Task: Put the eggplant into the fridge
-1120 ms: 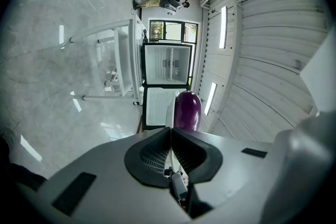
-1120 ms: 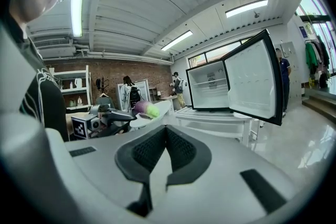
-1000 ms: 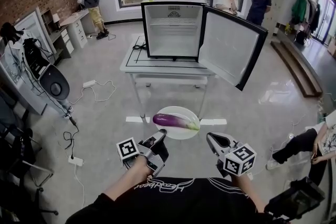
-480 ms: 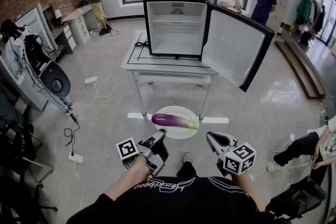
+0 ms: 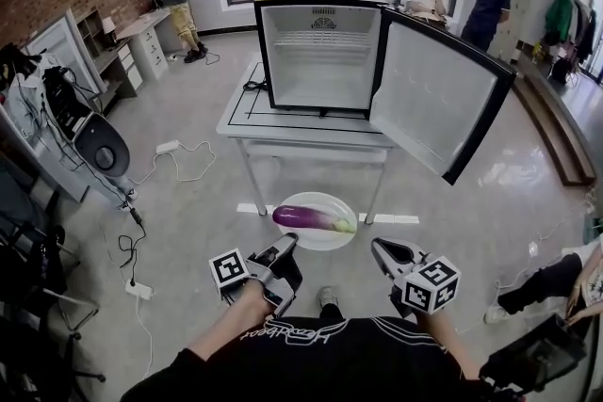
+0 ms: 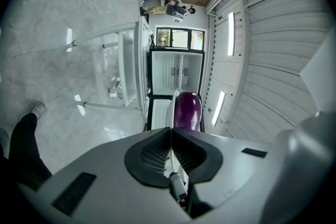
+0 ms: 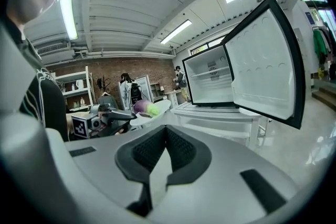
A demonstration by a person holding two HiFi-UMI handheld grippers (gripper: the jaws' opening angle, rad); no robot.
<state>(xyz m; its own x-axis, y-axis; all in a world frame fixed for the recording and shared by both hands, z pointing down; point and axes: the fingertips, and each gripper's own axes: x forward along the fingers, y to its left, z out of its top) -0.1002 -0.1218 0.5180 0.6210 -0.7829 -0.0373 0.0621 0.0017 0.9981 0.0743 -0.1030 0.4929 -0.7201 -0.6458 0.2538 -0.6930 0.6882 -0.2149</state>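
I'm on the carrying step. My left gripper (image 5: 287, 242) has its fingers pinched shut on the rim of the white plate (image 5: 313, 239), and the eggplant (image 5: 314, 217) lies on it, above the floor and well short of the fridge (image 5: 320, 61). My right gripper (image 5: 380, 248) has its fingers together on nothing, just beside the plate. The fridge stands open on the bench (image 5: 283, 129). Next, I judge, I close in with the plate level.

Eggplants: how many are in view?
1: the eggplant lies on the white plate that the left gripper holds by its rim, before the open fridge. None shows inside the fridge.
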